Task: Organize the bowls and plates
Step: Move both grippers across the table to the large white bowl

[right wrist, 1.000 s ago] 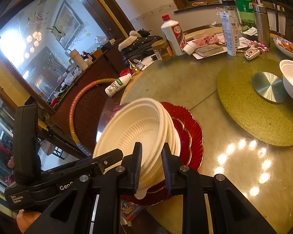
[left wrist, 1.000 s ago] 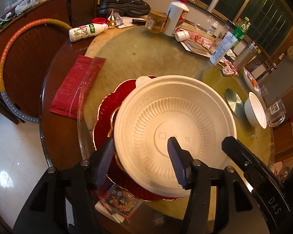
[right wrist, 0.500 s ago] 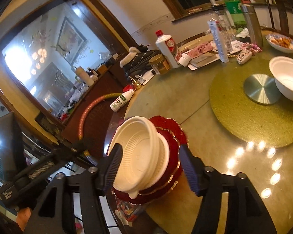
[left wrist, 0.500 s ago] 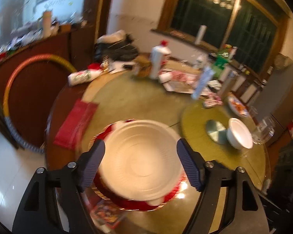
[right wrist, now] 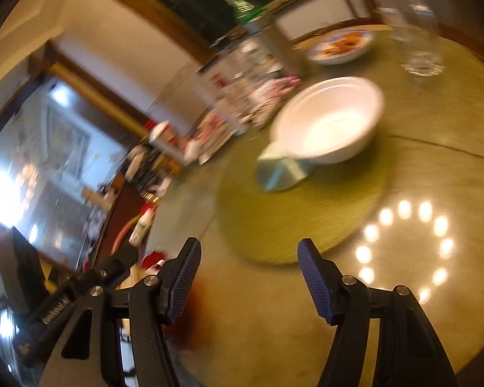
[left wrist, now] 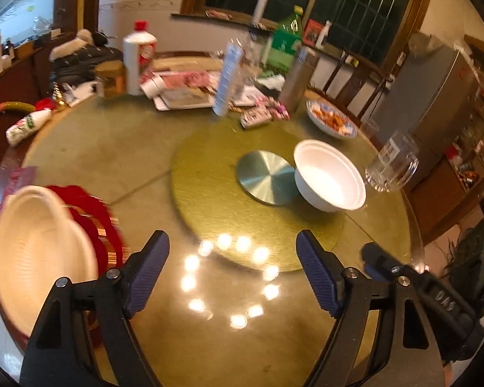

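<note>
From the left wrist view, the far left edge holds a stack of cream disposable plates [left wrist: 38,251] lying on red scalloped plates [left wrist: 96,222], the whole pile sitting at the rim of the round tabletop [left wrist: 119,148] and blurred. Just right of that pile the left tongs [left wrist: 232,277] hang over bare glass with lamp reflections under them; their jaws stand wide and are opening further, with nothing between them. Further right, past the middle of the tabletop, a round green-gold turntable mat [left wrist: 216,193] carries a brushed metal disc [left wrist: 266,177], and touching the disc's right side stands a white bowl [left wrist: 330,179], upright and empty. Behind the bowl sits a patterned dish of orange food [left wrist: 332,119], and to the bowl's right a clear glass jug [left wrist: 392,164]. At the lower right corner the other tool's black body shows.

In the right wrist view, heavily blurred, the right tongs [right wrist: 247,274] also point over bare tabletop near the mat's edge; their jaws are apart and opening, holding nothing. The white bowl [right wrist: 329,119] lies ahead and slightly right of them, well apart from the fingertips, partly overlapping the metal disc [right wrist: 280,171]
</note>
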`<state>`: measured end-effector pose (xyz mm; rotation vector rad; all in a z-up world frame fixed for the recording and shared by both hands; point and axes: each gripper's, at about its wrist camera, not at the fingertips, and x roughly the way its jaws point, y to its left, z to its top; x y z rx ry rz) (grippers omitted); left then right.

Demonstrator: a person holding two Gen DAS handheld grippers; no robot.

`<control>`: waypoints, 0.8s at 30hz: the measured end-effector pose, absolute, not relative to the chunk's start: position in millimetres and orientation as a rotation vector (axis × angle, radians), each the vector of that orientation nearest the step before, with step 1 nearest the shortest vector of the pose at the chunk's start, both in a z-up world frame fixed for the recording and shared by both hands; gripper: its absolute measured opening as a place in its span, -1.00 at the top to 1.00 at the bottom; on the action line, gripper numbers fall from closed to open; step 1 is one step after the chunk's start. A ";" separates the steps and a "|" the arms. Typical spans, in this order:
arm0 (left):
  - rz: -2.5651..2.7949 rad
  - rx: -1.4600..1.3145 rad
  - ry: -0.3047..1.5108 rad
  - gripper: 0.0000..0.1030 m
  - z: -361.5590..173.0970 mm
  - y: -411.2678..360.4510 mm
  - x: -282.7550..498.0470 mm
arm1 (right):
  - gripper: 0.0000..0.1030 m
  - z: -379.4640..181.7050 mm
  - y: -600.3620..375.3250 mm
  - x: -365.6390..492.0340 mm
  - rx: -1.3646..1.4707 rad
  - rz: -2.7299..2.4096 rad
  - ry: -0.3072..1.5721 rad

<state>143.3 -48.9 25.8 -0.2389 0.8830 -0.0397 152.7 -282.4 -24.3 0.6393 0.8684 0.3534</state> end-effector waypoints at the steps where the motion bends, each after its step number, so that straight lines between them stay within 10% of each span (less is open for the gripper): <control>1: -0.041 -0.236 0.883 -0.58 22.6 -54.4 144.7 | -0.27 -27.8 -294.0 156.5 0.658 0.329 0.869; 24: 0.049 -0.147 0.779 -0.58 -46.4 -104.6 180.4 | -0.35 -60.7 -362.1 162.4 0.701 -0.003 0.518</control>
